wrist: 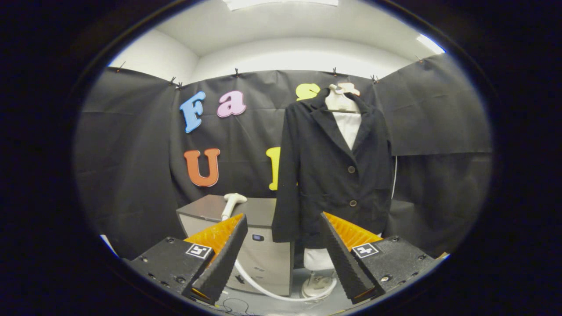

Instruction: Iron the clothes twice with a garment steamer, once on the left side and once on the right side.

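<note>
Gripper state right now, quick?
Gripper: open, holding nothing; the steamer head rests on its base unit beyond the fingers.

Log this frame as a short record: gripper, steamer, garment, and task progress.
gripper: gripper open, fingers apart, holding nothing
steamer head: white steamer head resting on the grey steamer unit, just beyond one finger
hose: white hose running along the floor from under the unit toward the mannequin stand
jacket: dark jacket buttoned on the mannequin, beyond the other finger, beside the unit
progress: steamer head not yet picked up; no ironing begun
</note>
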Tool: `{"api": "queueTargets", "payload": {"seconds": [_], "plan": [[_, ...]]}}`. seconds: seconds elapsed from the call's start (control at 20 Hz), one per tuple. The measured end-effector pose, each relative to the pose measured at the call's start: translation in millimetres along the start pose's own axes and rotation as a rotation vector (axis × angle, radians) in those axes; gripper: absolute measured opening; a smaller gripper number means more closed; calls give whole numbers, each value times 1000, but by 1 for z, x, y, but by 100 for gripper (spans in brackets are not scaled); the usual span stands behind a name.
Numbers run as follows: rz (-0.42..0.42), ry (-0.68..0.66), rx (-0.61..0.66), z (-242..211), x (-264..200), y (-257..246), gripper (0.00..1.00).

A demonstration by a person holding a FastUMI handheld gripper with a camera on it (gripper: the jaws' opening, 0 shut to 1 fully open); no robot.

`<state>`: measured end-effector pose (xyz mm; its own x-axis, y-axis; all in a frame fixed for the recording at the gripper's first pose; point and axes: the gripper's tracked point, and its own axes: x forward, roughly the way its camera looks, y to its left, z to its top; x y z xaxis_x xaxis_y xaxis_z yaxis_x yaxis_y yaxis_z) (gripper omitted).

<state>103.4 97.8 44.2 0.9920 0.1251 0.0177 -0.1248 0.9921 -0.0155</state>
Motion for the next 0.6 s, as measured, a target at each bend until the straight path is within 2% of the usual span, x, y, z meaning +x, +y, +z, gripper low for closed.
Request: {"api": "queueTargets", "payload": {"seconds": [0.4,0.6], "plan": [[139,23,-6,26,116,87,100],[200,70,-15,20,178,132,100]]}}
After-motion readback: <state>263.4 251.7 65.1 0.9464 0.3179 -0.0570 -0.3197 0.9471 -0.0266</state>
